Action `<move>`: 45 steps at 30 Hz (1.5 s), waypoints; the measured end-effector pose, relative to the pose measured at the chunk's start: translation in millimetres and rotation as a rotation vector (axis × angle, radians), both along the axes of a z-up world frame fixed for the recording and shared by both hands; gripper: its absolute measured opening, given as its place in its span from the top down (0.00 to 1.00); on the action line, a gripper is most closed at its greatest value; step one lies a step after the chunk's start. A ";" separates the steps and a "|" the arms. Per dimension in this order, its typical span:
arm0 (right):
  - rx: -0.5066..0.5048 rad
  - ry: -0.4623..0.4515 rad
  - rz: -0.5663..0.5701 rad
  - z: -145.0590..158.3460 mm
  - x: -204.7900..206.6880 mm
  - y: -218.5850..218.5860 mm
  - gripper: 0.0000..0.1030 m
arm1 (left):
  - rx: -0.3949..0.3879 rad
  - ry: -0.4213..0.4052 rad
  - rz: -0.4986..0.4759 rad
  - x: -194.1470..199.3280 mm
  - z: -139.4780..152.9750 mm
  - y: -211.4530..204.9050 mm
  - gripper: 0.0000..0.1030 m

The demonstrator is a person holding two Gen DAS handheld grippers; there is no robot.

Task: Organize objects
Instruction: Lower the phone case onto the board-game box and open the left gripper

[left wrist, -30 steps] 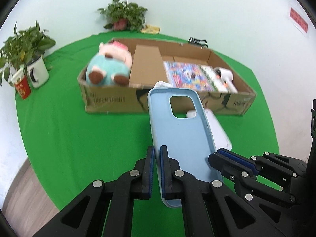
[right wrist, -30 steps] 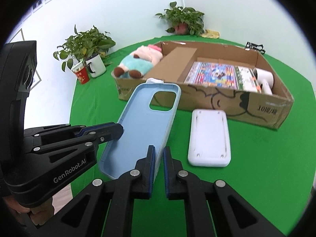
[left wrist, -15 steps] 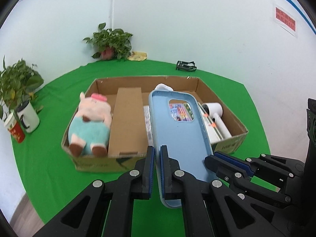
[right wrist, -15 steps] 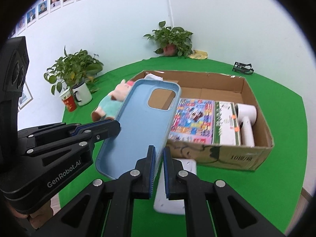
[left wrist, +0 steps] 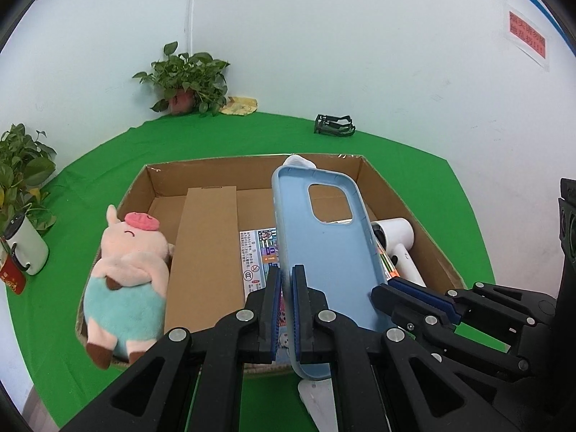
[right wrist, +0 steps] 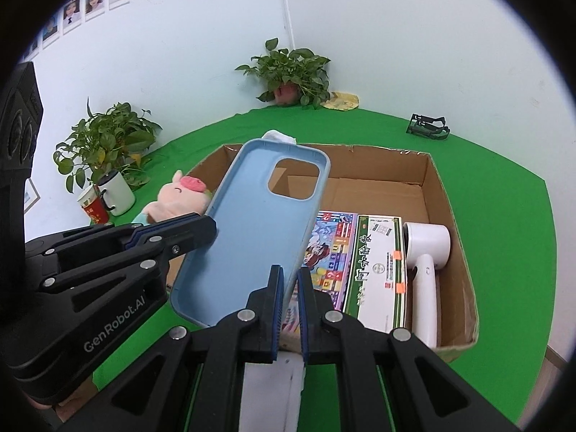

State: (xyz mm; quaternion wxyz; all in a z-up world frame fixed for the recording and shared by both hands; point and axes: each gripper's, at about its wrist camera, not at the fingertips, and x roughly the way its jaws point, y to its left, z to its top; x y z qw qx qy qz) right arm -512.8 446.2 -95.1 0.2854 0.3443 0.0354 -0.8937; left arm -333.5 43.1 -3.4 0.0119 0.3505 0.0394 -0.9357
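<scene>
Left gripper (left wrist: 284, 306): its two fingers are pinched on the left edge of the blue phone case (left wrist: 324, 252).
Right gripper (right wrist: 288, 306): its fingers are squeezed on the right edge of the same case, so both grippers hold it together.
Phone case: it is up in the air, tilted, right ahead of both grippers and over the near side of the cardboard box (left wrist: 363, 172). The open inside of the case faces the cameras.
Done so far: I think a lot is put away. Going left to right past the grippers, the box holds a toy pig (left wrist: 129, 277), a brown cardboard flap (left wrist: 205, 252), a bright game box (right wrist: 331, 248), a green and white box (right wrist: 378, 270) and a white hair dryer (right wrist: 428, 262).
Left to do: the case is not in the box yet. A flat white thing (right wrist: 270, 388) lies on the green cloth (left wrist: 90, 172) under the grippers, outside the box. It may need a place too.
In the way: the box is pretty full near the grippers. The bare floor at the back looks like the free spot.
Around: far ahead on the left are plants (right wrist: 104, 140), a white mug (right wrist: 115, 190) and a red cup (right wrist: 93, 208). Far ahead on the right is a small black rack (left wrist: 334, 126).
</scene>
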 end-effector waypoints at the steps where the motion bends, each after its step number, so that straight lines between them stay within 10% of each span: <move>1: 0.001 -0.007 0.002 -1.1 -5.7 -1.1 0.93 | 0.003 -0.009 0.003 -6.8 -2.6 -2.4 0.98; 20: 0.055 -0.238 0.092 -63.3 -63.0 -32.1 0.92 | 0.079 -0.220 0.044 -61.5 -74.3 -46.8 0.93; 31: 0.052 -0.246 0.102 -64.2 -63.0 -36.0 0.88 | 0.079 -0.155 0.068 -26.5 -55.2 -61.0 0.63; 33: 0.050 -0.225 0.091 -59.2 -62.4 -30.6 0.70 | 0.067 -0.152 0.052 -21.1 -53.4 -61.6 0.55; 35: 0.040 -0.171 0.053 -50.6 -56.9 -18.6 0.13 | 0.041 -0.120 0.058 -15.4 -47.6 -61.5 0.48; 41: 0.087 -0.021 -0.069 -28.6 -23.5 22.2 0.00 | -0.016 0.157 0.135 34.3 -19.5 -57.9 0.01; 45: 0.138 0.091 -0.129 -17.4 4.4 32.3 0.00 | -0.077 0.231 0.129 56.4 -10.6 -42.8 0.01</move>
